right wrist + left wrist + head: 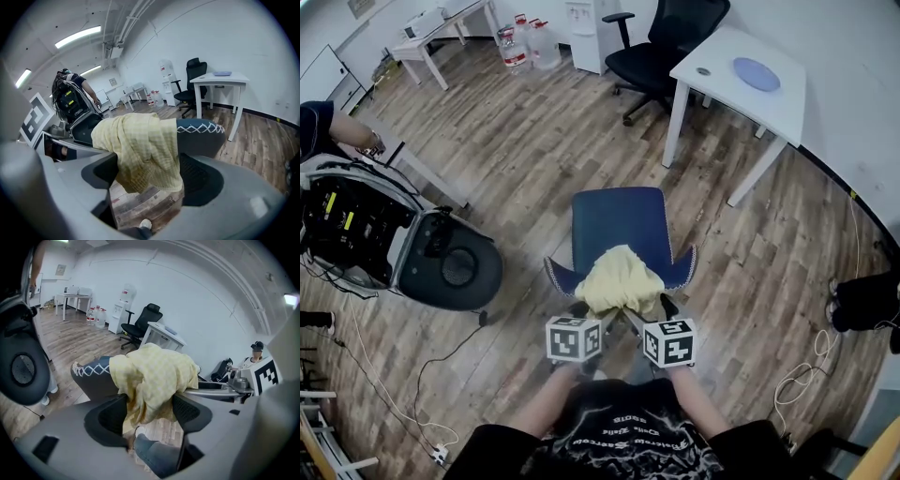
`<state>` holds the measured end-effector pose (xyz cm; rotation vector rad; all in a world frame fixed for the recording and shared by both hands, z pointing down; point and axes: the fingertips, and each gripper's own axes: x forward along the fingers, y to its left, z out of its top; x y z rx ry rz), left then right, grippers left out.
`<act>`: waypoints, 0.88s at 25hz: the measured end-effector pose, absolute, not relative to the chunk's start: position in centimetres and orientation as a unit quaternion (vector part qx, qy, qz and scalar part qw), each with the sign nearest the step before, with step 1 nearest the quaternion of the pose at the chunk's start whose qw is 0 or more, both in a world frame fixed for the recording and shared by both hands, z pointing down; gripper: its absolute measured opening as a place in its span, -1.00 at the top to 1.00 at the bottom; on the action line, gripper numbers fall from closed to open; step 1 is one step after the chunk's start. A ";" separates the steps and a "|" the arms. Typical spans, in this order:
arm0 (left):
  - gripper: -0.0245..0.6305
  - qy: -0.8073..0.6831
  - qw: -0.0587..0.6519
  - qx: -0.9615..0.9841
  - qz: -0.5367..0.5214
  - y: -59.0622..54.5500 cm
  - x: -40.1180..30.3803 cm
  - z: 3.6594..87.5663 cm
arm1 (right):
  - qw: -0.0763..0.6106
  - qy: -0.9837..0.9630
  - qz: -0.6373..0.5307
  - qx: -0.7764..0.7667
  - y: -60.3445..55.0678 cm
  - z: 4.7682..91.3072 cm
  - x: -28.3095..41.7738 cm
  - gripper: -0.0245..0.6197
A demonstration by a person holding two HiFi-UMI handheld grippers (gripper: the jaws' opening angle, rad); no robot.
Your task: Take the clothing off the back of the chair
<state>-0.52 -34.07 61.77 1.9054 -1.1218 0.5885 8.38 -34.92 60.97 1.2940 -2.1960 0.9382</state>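
A pale yellow garment (619, 278) lies draped over the back of a blue chair (617, 220), just in front of me. My left gripper (586, 309) is at the garment's left lower edge and my right gripper (652, 307) at its right lower edge. In the left gripper view the garment (154, 376) hangs down between the wide-open jaws of the left gripper (149, 416), over the laced chair back (93, 376). In the right gripper view the garment (140, 145) likewise hangs between the right gripper's (147, 173) open jaws. Neither pair of pads presses on the cloth.
A black and grey machine (394, 244) stands left of the chair, with cables (441, 375) trailing over the wood floor. A white table (741, 70) with a blue plate (757, 73) and a black office chair (666, 42) stand beyond. A person's shoes (862, 300) show at the right.
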 end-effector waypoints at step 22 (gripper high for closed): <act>0.66 -0.440 0.434 0.755 0.220 -34.4 0.5 62.6 | 0.240 -0.811 0.342 0.410 -35.0 61.1 5.5 0.64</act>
